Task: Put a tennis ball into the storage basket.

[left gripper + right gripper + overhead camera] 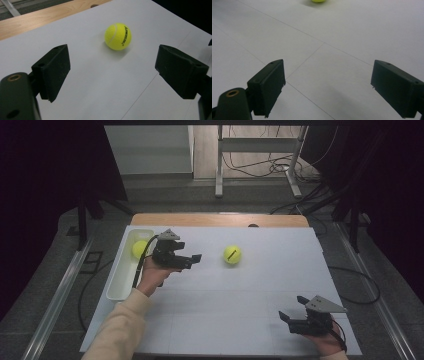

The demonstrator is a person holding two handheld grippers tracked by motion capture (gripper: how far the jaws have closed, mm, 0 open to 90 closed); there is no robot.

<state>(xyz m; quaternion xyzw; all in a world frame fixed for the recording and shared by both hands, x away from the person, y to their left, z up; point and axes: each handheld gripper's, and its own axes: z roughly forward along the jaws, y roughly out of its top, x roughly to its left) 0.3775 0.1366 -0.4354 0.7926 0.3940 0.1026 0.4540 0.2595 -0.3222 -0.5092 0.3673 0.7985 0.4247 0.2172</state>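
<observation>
While one yellow felt tennis ball (pixel 139 248) already lies in the far end of the long white plastic tray (pixel 116 281) at the left edge of the white paper-covered surface (pixel 240 320), the job looks about half done.

Item, second yellow felt tennis ball (pixel 232 254): loose on the surface near its middle, well apart from the tray, black lettering on its side in the left gripper view (pixel 118 36). Not yet gripped.

Item, left claw (pixel 192 260): held just right of the tray, pointing toward the loose ball; jaws wide apart, nothing between them, ball ahead and clear of both pads (pixel 53 70).

Item, right claw (pixel 292 310): low at the near right of the surface, jaws spread, empty, bare sheet between them in the right gripper view; loose ball far off at that view's top edge (pixel 318 1).

Outstanding, by judgement: reach the loose ball, close on it, carry it to the tray, set it beside the first.
</observation>
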